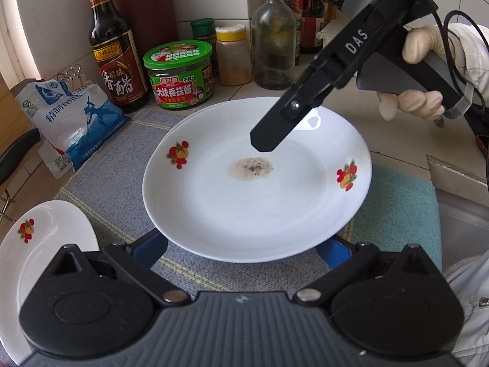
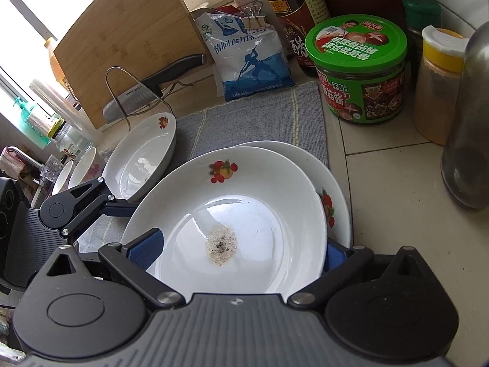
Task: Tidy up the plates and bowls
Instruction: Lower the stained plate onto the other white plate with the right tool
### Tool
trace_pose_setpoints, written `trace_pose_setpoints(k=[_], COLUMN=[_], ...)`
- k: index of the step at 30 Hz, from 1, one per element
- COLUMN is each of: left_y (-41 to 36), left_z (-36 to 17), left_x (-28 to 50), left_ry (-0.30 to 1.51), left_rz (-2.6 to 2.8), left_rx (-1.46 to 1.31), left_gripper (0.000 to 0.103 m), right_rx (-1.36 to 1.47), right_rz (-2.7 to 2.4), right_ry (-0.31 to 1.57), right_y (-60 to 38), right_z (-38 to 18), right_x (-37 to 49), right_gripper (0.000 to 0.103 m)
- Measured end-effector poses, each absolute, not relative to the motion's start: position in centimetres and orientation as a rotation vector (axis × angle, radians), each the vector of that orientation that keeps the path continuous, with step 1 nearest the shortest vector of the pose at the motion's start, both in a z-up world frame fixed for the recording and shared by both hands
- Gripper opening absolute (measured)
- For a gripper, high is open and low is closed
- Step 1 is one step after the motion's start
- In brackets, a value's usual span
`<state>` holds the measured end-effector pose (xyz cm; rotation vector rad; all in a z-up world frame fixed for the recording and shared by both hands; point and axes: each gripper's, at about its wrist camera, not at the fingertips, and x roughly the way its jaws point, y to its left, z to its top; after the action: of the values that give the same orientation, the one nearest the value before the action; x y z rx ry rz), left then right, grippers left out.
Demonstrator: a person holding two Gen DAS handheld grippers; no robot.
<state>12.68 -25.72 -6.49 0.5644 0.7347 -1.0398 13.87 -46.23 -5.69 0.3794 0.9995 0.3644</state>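
I'm holding the soiled fruit-print plate (image 2: pixel 244 214) with both grippers' jaws spread wide around it, over another plate (image 2: pixel 336 183).

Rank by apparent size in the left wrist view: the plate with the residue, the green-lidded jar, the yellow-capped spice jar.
1. Plate, by far the largest, though it is also nearest the camera.
2. Green-lidded jar.
3. Yellow-capped spice jar, narrower, and slightly farther back, so its true size against the green-lidded jar is unsure.

Both grippers, left (image 1: pixel 244 249) and right (image 2: pixel 241 249), spread wide.
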Motion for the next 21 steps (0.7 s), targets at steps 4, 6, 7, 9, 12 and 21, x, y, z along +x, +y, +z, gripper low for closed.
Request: trace_pose_setpoints(k=[4,6,7,9,12,21], left_y=[-25.7,-25.6,-25.6,-25.5,-25.4,-25.2], left_z=[-6.6,-6.7,-6.7,-6.7,-6.7,-6.6], left_x=[12.8,12.8,12.8,12.8,12.9,12.5], left_ry=[0.747,0.749,0.748,0.745,0.747,0.732], left_rz=[-1.035,-1.031,-1.029,-1.026,-1.023,-1.005], left_rx=[0.556,0.555,0.555,0.554,0.548,0.522], left_gripper=[0.102,0.102,0.102,0.102,0.102,0.102], right_rx=[0.380,0.367,0.361,0.355,0.342,0.287], right_rz=[0.351,0.343,0.338,0.328,0.310,0.261], right_ry=[0.991,0.989,0.988,0.989,0.992,1.009], right_y=[-46.6,-46.5,-46.4,-46.3,-46.1,-45.4], right_z=[-5.3,-5.1,-5.0,-4.8,-4.6,-4.1], right_x=[13.3,13.2,13.1,13.0,12.8,12.5], right_gripper=[0.103,0.103,0.103,0.103,0.103,0.103])
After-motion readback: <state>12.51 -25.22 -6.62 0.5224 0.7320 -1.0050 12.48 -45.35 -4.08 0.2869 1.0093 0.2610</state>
